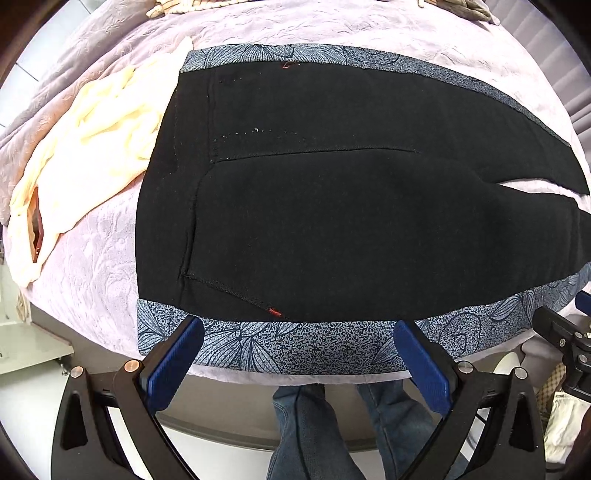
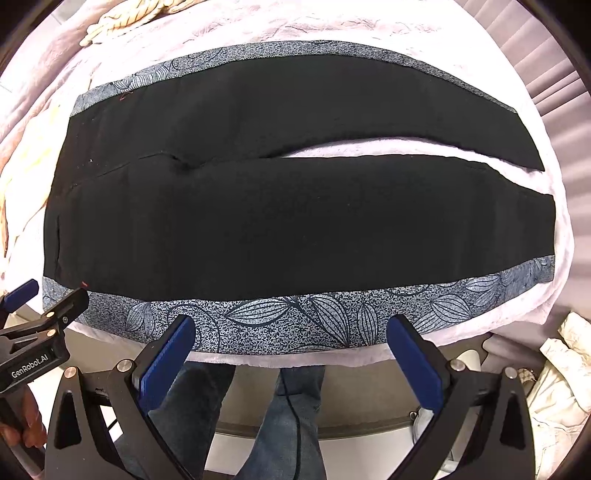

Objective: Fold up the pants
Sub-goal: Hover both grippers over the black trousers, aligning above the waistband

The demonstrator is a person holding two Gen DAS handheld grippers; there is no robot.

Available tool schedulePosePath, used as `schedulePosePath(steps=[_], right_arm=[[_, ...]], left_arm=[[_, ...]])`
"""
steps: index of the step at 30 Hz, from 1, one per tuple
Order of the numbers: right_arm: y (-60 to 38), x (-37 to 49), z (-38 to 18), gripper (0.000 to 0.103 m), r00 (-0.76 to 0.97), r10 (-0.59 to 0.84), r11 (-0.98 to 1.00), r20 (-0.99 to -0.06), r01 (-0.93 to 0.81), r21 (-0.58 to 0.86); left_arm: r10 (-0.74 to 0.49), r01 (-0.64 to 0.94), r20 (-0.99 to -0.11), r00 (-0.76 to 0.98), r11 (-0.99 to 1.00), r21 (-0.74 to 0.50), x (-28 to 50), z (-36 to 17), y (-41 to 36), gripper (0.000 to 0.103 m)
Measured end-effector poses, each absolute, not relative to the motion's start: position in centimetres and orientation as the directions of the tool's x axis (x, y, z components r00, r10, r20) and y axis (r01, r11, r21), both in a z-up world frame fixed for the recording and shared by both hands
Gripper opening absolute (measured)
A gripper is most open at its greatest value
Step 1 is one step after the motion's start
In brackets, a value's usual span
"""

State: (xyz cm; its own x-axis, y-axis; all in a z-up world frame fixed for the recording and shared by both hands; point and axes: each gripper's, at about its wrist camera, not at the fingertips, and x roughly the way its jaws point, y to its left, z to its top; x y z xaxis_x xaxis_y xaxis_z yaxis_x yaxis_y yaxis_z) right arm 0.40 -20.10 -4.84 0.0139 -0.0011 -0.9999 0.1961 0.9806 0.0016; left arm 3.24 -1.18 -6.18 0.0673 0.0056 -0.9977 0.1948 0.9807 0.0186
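Note:
Black pants (image 1: 332, 206) with blue-grey leaf-print side stripes lie flat on a pale lilac bedspread (image 1: 92, 269), waistband to the left, both legs running right. In the right wrist view the pants (image 2: 295, 221) show a narrow gap between the two legs. My left gripper (image 1: 299, 332) is open, its blue pads over the near printed stripe by the waist end. My right gripper (image 2: 291, 328) is open too, hovering at the near stripe (image 2: 314, 317) further along the leg. Neither holds cloth. The left gripper also shows at the left edge of the right wrist view (image 2: 33, 314).
A cream garment (image 1: 85, 147) lies on the bed left of the waistband. Knitted items (image 2: 122, 18) sit at the far edge. The person's jeans-clad legs (image 1: 332, 424) stand below the bed's near edge. White cloth or bags (image 2: 561, 369) sit low on the right.

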Motion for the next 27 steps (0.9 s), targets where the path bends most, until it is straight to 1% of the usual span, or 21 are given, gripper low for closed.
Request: schedulePosePath(steps=[16,27], right_arm=[[-20.3,0.6,-5.7,0.103,0.000,0.011,0.981,-1.000,0.194,0.011],[-20.6,0.3,-6.3,0.103,0.010,0.025,0.981,-1.000,0.190,0.027]], left_arm=[[0.024,0.190,-0.998,0.052,0.981,0.034,2.8,-8.9,-1.3,0.103],[0.040,0.191,-0.998,0.044,0.980,0.048,3.2,-9.6,-1.8,0.103]])
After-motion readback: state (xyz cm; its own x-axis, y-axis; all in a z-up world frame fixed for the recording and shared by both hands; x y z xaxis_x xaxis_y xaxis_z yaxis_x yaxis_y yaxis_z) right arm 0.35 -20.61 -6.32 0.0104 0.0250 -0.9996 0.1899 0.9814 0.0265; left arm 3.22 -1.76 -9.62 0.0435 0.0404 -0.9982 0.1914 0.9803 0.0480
